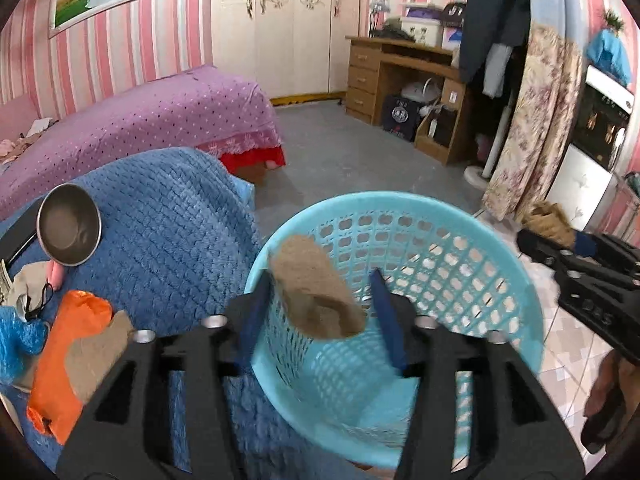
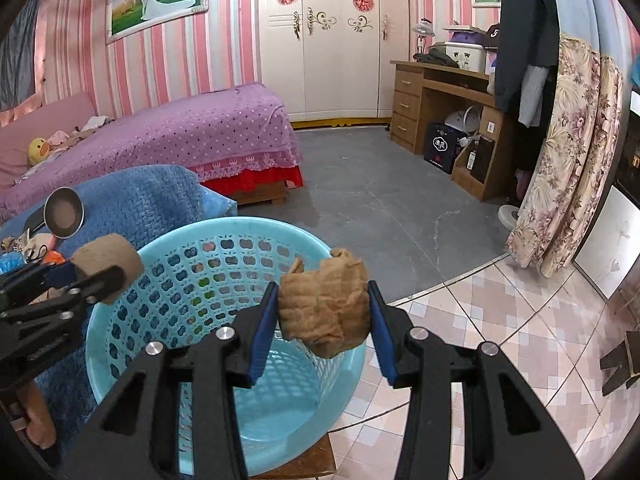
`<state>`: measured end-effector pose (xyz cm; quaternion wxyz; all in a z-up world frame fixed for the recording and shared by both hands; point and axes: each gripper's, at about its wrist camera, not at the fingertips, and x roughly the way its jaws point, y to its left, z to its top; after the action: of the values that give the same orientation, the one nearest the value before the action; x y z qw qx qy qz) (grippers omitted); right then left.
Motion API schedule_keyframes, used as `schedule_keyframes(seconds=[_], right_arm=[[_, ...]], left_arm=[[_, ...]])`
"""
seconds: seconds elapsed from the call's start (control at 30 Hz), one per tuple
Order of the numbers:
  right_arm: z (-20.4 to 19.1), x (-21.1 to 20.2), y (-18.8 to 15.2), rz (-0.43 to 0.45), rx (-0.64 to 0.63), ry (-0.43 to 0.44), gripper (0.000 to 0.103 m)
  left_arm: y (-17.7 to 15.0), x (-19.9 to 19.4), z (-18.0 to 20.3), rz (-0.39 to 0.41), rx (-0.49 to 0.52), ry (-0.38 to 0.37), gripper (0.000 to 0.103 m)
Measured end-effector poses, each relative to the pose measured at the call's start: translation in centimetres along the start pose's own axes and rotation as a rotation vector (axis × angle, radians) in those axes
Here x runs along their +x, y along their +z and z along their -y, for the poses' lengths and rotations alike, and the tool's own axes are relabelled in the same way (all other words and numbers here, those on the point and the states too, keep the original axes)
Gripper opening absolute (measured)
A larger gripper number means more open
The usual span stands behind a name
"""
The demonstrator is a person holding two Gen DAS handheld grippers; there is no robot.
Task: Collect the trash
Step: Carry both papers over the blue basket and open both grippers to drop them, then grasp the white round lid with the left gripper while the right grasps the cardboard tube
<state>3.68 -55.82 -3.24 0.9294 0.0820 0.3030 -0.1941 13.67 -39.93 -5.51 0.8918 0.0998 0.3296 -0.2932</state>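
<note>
A light blue plastic basket stands beside the blue blanket. My left gripper is over its near rim; a brown cardboard tube touches only the left pad, with a gap to the right pad. In the right wrist view the left gripper shows at left with the tube. My right gripper is shut on a crumpled brown paper wad above the basket's right rim; it shows in the left wrist view with the wad.
On the blue blanket lie an orange bag, blue plastic, a steel bowl and other scraps. A purple bed, a wooden desk, a floral curtain and grey floor lie beyond.
</note>
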Motion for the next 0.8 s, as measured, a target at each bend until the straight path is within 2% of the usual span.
schedule_keyframes(seconds=[0.03,0.1,0.3,0.57,0.6,0.63,0.77,0.8], right_arm=[[0.2,0.0,0.0,0.001,0.007,0.003,0.043],[0.2,0.1,-0.1,0.003,0.018,0.009,0.043],[-0.5,0.3,-0.1,0.007,0.007,0.008,0.043],[-2.2,0.8,0.1,0.005,-0.015,0.008,0.047],[-2.3,0.9,0.1,0.001,-0.008,0.011,0.055],[-2.4,0.9,0.2,-0.001,0.0,0.008,0.069],[-2.7,0.6,0.3,0.008,0.034,-0.002,0.077],[-2.8,0.4,0.4,0.015,0.046,-0.007,0.083]], left_arm=[[0.2,0.1,-0.1,0.002,-0.004,0.013,0.065],[0.5,-0.2,-1.0,0.016,-0.022,0.033,0.077],[1.5,-1.9,-3.9,0.064,-0.071,0.103,0.092],[1.1,-4.9,-6.9,0.101,-0.107,0.173,0.097],[1.1,-5.3,-7.3,0.1,-0.115,0.173,0.097],[1.0,-5.7,-7.7,0.1,-0.123,0.171,0.097],[0.3,-7.7,-8.9,0.113,-0.134,0.184,0.097],[0.2,-8.3,-9.3,0.12,-0.129,0.195,0.097]])
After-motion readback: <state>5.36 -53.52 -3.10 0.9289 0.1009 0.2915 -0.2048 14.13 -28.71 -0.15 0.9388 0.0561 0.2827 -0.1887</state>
